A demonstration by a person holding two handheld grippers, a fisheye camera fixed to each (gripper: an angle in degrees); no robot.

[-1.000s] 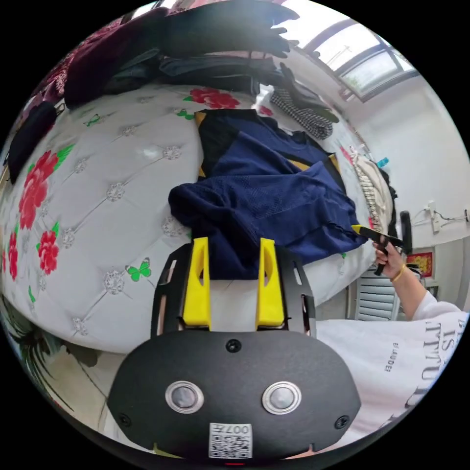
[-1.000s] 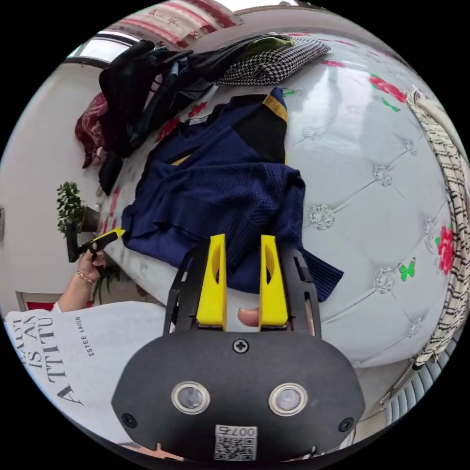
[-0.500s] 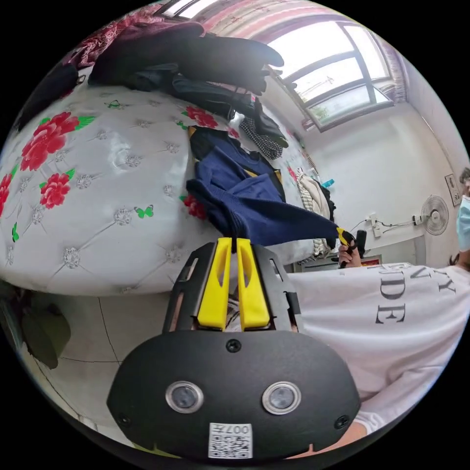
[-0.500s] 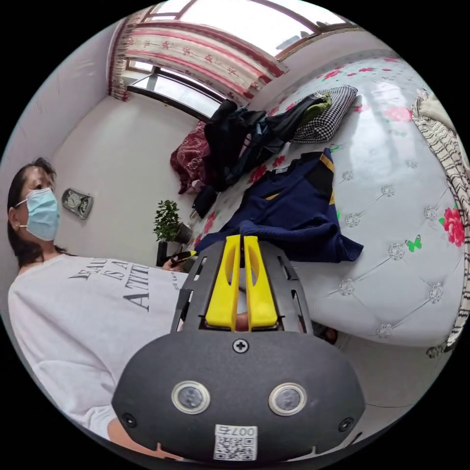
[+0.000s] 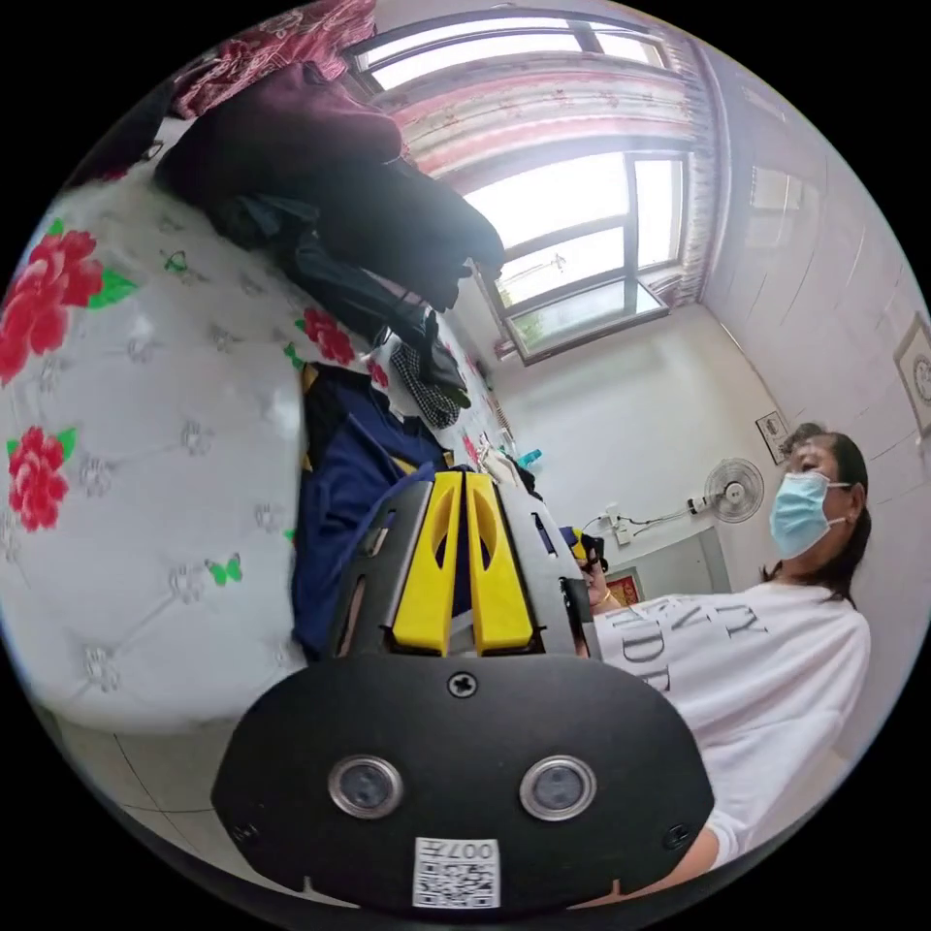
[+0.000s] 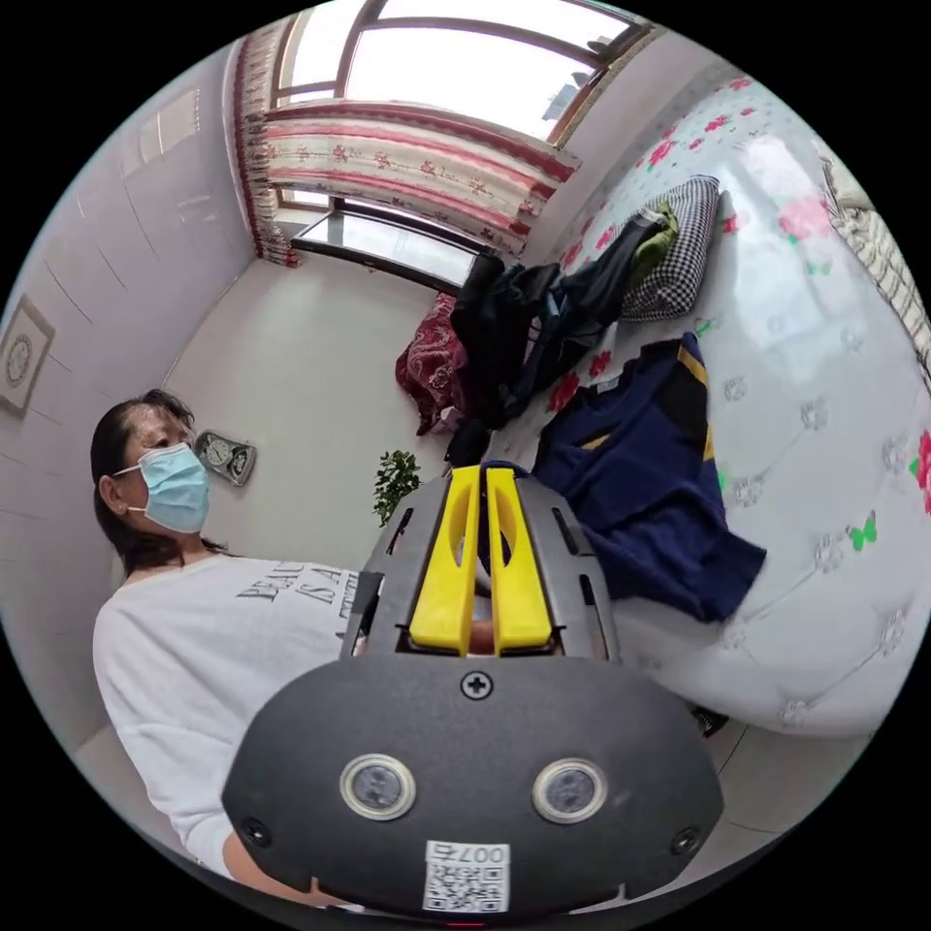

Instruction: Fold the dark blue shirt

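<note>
The dark blue shirt [image 5: 335,495] with black and yellow shoulder patches lies on the white flowered bed [image 5: 145,465]. Its near edge is drawn up off the bed's edge toward the person. My left gripper [image 5: 464,480] has its yellow jaws pressed together with blue cloth running into them. In the right gripper view the shirt [image 6: 640,485] spreads over the bed [image 6: 834,465], and a fold of it rises to my right gripper [image 6: 482,475], whose jaws are closed on that fold. The right gripper [image 5: 574,541] also peeks out in the left gripper view, held by a hand.
A pile of dark clothes [image 6: 524,320] and a houndstooth garment [image 6: 684,252] lie at the bed's far side. A striped garment [image 6: 887,262] lies at the bed's edge. The person in a white top [image 6: 204,650] stands close behind both grippers. A potted plant [image 6: 393,480] stands by the wall.
Both grippers went from open around the shirt's near edge to shut on it. They have pulled that edge up and back toward the person. Both views have tilted upward.
</note>
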